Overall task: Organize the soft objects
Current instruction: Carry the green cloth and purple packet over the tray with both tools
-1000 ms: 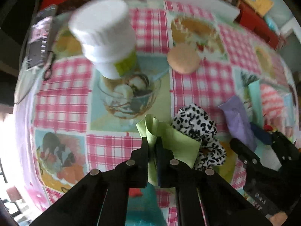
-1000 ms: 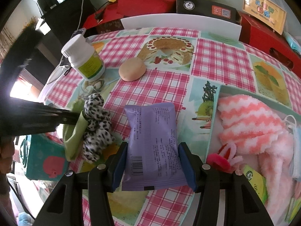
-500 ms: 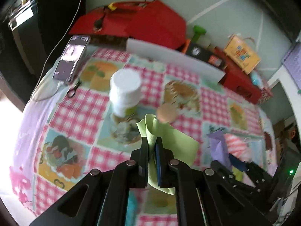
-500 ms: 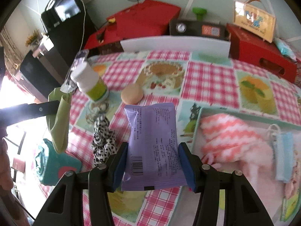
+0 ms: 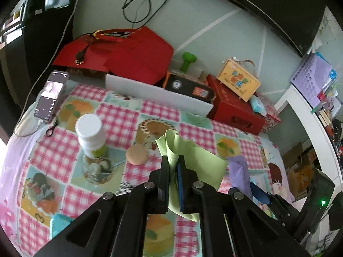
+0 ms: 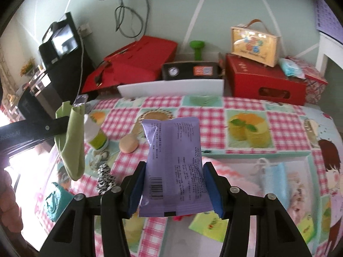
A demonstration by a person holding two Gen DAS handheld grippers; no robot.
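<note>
The left gripper (image 5: 173, 169) is clamped tight on a thin light-green cloth (image 5: 193, 160), which bunches up above the black jaws and hangs in a fold below them, clear of the table. Seen from the right wrist camera, that same cloth (image 6: 71, 143) dangles off the tip of the left tool over the left side of the table. The right gripper (image 6: 174, 186) holds a soft purple plastic packet (image 6: 173, 165) with small print and a barcode; its blue pads (image 6: 211, 188) press against both long edges and the packet stands upright between them, also lifted off the table.

Below them lies the table under a pink-checked cloth with cake and fruit pictures (image 6: 242, 107). Toward its left side stands a white plastic bottle with a green label (image 5: 91, 137), and just beside it rests a round peach-coloured powder puff (image 5: 136, 154). Nearer the front left, a black-and-white spotted fabric scrunchie (image 6: 106, 180) lies on the cloth, and at the front left corner sits a teal pouch (image 6: 53, 201). On the right side is a shallow mint-green tray (image 6: 265, 155) holding a light-blue face mask (image 6: 274, 182) and a pink-and-white fluffy towel, much of it blurred. A phone (image 5: 51, 95) lies at the far left corner. Behind the far edge stand red cardboard boxes (image 6: 265, 81).
</note>
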